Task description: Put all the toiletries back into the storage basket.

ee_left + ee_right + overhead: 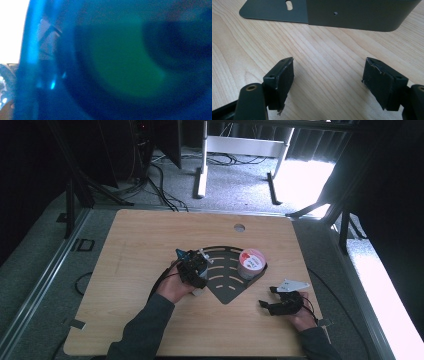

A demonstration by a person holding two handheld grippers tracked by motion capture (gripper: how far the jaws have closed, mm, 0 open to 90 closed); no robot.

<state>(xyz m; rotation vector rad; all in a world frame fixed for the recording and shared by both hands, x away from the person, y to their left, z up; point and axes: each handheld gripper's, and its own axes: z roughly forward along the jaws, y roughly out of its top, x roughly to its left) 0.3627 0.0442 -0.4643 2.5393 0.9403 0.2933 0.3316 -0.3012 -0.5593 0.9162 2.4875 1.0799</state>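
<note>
A black fan-shaped slotted rack (226, 282) lies at the middle of the wooden table (140, 240). A round tub with a red and white lid (251, 261) stands in its right corner. My left gripper (188, 256) hovers at the rack's left edge, shut on a blue see-through thing (181, 253). That blue-green thing (120, 62) sits blurred right against the left gripper view's camera, hiding the jaws. My right gripper (267, 296) rests on the table in front of the rack's right side. It is open (328, 75) with only bare wood between its pads, facing the rack's dark wall (362, 15).
A small round hole (239, 227) sits near the table's far edge. Beyond the table are a white desk frame (240, 145) and loose cables (160, 185) on the grey floor. Bare wood lies to the left of and in front of the rack.
</note>
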